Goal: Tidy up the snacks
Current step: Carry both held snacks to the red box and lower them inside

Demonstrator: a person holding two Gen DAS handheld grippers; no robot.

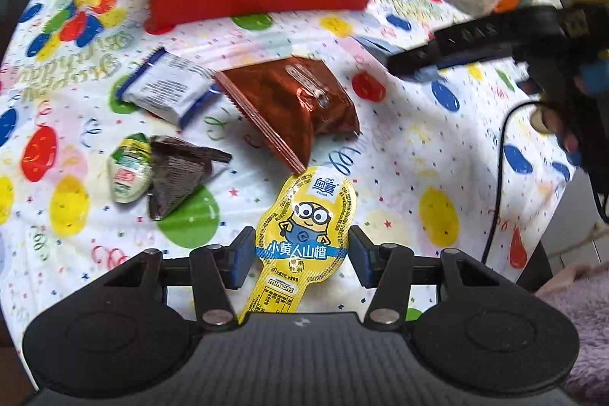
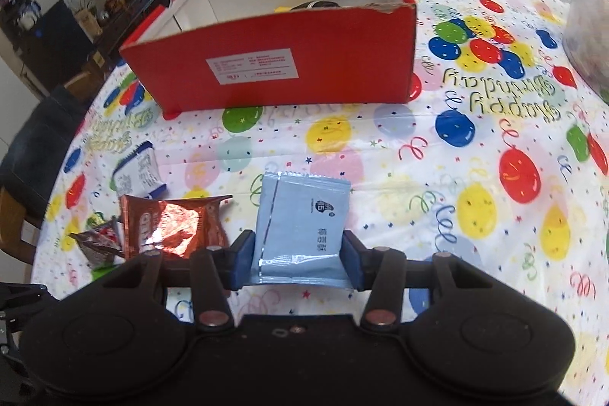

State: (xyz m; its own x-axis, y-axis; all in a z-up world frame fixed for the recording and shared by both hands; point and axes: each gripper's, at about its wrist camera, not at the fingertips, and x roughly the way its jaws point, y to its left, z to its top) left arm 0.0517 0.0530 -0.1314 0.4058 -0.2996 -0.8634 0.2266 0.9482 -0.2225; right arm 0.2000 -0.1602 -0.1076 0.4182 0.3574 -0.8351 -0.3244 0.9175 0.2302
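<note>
your left tool [image 1: 302, 259] clamps the yellow minion snack [image 1: 306, 231], long axis pointing away; your right tool [image 2: 297, 263] grips the pale blue packet [image 2: 302, 227], upright.

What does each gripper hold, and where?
Left gripper: yellow Minions snack pack, at its narrow waist. Right gripper: light blue sachet, near its bottom edge.

My left gripper [image 1: 302, 259] is matte black, with blue pads [image 1: 243, 255] on its fingers, silver rivets [image 1: 217, 317] at the linkage pivots and two round raised discs. My right gripper [image 2: 298, 259] matches. A fuzzy lilac sleeve [image 1: 582, 322] covers my arm.
</note>
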